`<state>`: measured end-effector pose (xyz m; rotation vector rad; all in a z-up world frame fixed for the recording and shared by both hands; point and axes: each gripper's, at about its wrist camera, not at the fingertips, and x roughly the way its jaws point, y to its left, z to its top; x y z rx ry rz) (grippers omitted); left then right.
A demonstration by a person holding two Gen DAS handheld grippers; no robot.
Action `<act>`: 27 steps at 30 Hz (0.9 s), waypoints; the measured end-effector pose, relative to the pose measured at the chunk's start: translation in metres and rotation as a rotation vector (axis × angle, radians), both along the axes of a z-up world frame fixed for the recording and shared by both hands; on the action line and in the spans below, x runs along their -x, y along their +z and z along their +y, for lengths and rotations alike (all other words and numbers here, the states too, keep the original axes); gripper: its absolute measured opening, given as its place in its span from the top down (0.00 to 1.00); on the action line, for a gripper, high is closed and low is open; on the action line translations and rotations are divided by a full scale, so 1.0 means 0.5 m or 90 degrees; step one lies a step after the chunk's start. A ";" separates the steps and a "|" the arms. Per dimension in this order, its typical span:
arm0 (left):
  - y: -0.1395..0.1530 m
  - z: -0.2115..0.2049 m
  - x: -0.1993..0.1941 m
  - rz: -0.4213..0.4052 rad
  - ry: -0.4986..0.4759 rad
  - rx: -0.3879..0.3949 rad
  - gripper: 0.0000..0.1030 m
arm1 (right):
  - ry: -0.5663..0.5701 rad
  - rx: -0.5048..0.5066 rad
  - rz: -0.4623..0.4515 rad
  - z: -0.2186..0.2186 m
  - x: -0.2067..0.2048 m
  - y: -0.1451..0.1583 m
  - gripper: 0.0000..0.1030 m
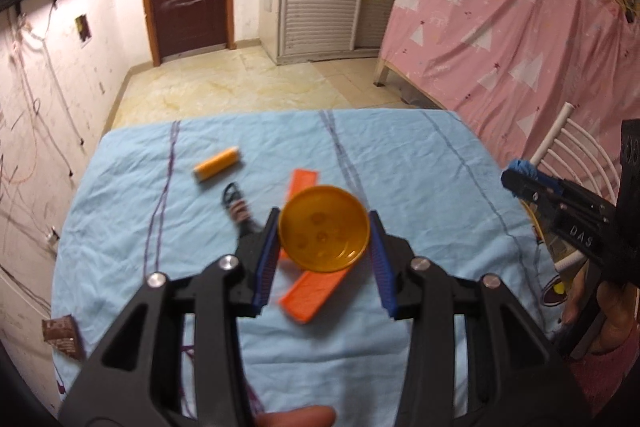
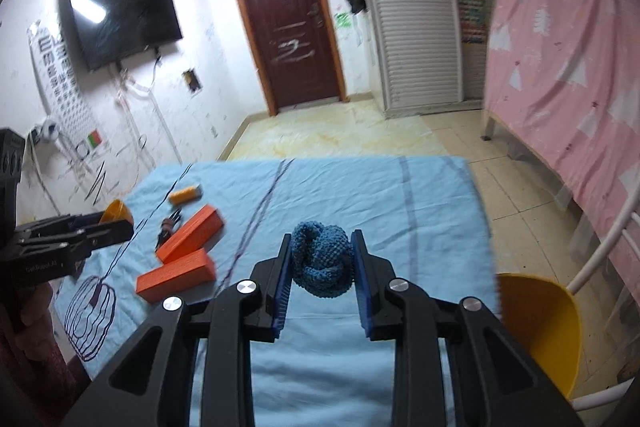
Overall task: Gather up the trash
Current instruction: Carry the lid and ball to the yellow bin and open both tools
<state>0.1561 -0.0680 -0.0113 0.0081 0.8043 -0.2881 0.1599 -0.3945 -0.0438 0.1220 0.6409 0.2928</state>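
Note:
My left gripper (image 1: 324, 247) is shut on a round orange bowl (image 1: 324, 229) and holds it above the blue-clothed table (image 1: 400, 167). My right gripper (image 2: 322, 275) is shut on a knotted blue knit ball (image 2: 322, 259) above the table's right half. The left gripper (image 2: 116, 225) with the bowl (image 2: 116, 211) shows at the left of the right wrist view. The right gripper (image 1: 514, 175) shows at the right of the left wrist view. Two orange blocks (image 2: 180, 259) lie on the cloth. A yellow-orange stick (image 1: 217, 163) lies farther back. A small dark object (image 1: 236, 205) lies beside it.
A brown wrapper (image 1: 62, 337) lies at the table's left edge. A yellow bin (image 2: 540, 323) stands on the floor right of the table, beside a white chair (image 2: 600, 251). A pink-curtained bed (image 1: 520, 27) is at the right. A door and wardrobe stand at the far wall.

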 end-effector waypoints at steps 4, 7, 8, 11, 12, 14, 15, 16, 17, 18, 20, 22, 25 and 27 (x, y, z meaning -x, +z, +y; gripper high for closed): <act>0.019 -0.056 0.001 -0.011 -0.029 -0.004 0.61 | -0.055 -0.012 -0.022 -0.076 0.020 0.014 0.79; 0.033 -0.114 -0.001 -0.018 -0.062 -0.008 0.61 | -0.093 -0.020 -0.034 -0.132 0.032 0.022 0.79; 0.036 -0.126 -0.001 -0.021 -0.071 -0.010 0.61 | -0.108 -0.018 -0.039 -0.152 0.036 0.026 0.79; 0.044 -0.177 0.000 -0.027 -0.098 -0.014 0.61 | -0.152 -0.014 -0.048 -0.207 0.049 0.030 0.79; 0.045 -0.198 0.000 -0.027 -0.109 -0.015 0.61 | -0.163 -0.015 -0.049 -0.223 0.054 0.028 0.79; 0.047 -0.230 -0.003 -0.024 -0.122 -0.015 0.61 | -0.181 -0.026 -0.050 -0.256 0.060 0.021 0.79; 0.047 -0.246 -0.005 -0.020 -0.130 -0.014 0.61 | -0.187 -0.031 -0.048 -0.269 0.062 0.017 0.79; 0.048 -0.270 -0.007 -0.016 -0.143 -0.012 0.61 | -0.195 -0.036 -0.045 -0.284 0.062 0.011 0.79; 0.048 -0.285 -0.009 -0.015 -0.150 -0.012 0.61 | -0.199 -0.039 -0.042 -0.294 0.060 0.006 0.79; 0.048 -0.303 -0.011 -0.014 -0.157 -0.013 0.61 | -0.201 -0.043 -0.039 -0.304 0.059 0.001 0.79; 0.050 -0.345 -0.012 -0.011 -0.181 -0.012 0.61 | -0.207 -0.052 -0.027 -0.325 0.054 -0.012 0.78; 0.050 -0.389 -0.013 -0.012 -0.200 -0.015 0.61 | -0.217 -0.061 -0.011 -0.345 0.047 -0.029 0.77; 0.043 -0.441 -0.011 -0.004 -0.222 -0.023 0.61 | -0.249 -0.079 0.002 -0.379 0.047 -0.049 0.69; 0.034 -0.477 -0.011 0.005 -0.237 -0.030 0.61 | -0.267 -0.090 -0.001 -0.400 0.054 -0.053 0.59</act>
